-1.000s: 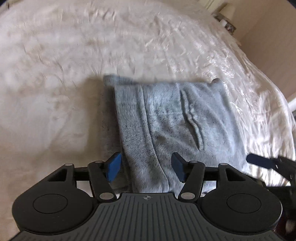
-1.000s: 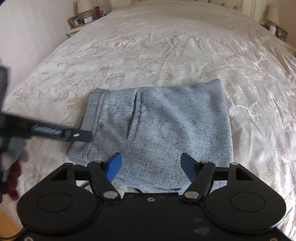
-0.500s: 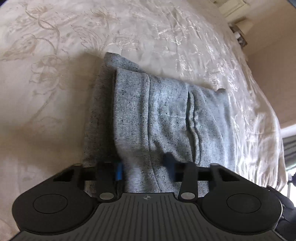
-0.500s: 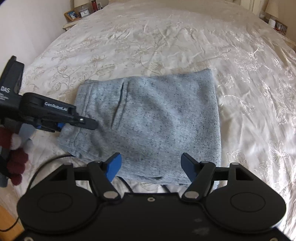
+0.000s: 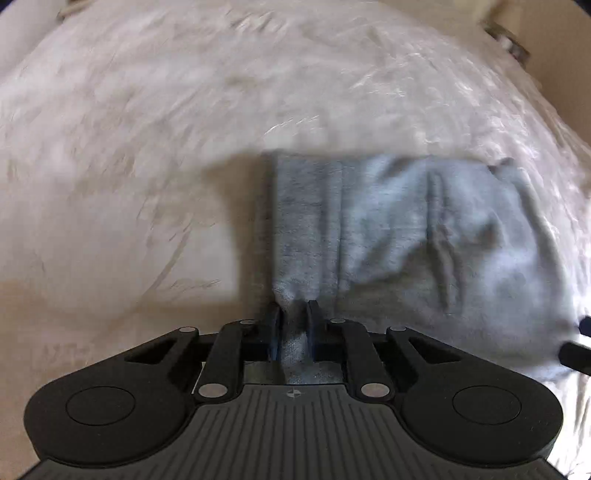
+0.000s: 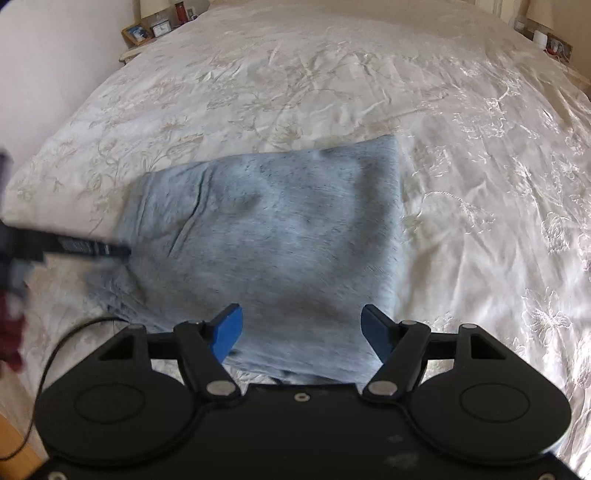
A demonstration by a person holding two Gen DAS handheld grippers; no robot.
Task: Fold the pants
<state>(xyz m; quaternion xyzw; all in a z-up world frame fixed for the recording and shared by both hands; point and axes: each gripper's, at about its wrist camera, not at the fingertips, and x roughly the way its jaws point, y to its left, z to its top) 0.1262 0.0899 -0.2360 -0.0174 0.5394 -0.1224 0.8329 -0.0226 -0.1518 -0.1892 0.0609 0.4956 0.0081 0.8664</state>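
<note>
The grey-blue pants [image 6: 280, 236] lie folded into a rough rectangle on the cream bedspread [image 6: 369, 81]. In the left wrist view the pants [image 5: 406, 229] stretch ahead and to the right. My left gripper [image 5: 293, 317] is shut on the near left edge of the pants, with cloth bunched between its fingers. It shows in the right wrist view [image 6: 110, 251] at the pants' left edge. My right gripper [image 6: 301, 325] is open and empty, just above the near edge of the pants.
The bedspread [image 5: 147, 147] covers a wide bed. A nightstand with framed photos and small items [image 6: 155, 29] stands at the far left, another with a lamp [image 6: 546, 33] at the far right. A black cable [image 6: 66, 332] lies at the near left.
My left gripper has shut on the pants' left edge and lifted it, and its view has swung. The pants have rumpled. My right gripper has stayed open and moved closer to the near edge.
</note>
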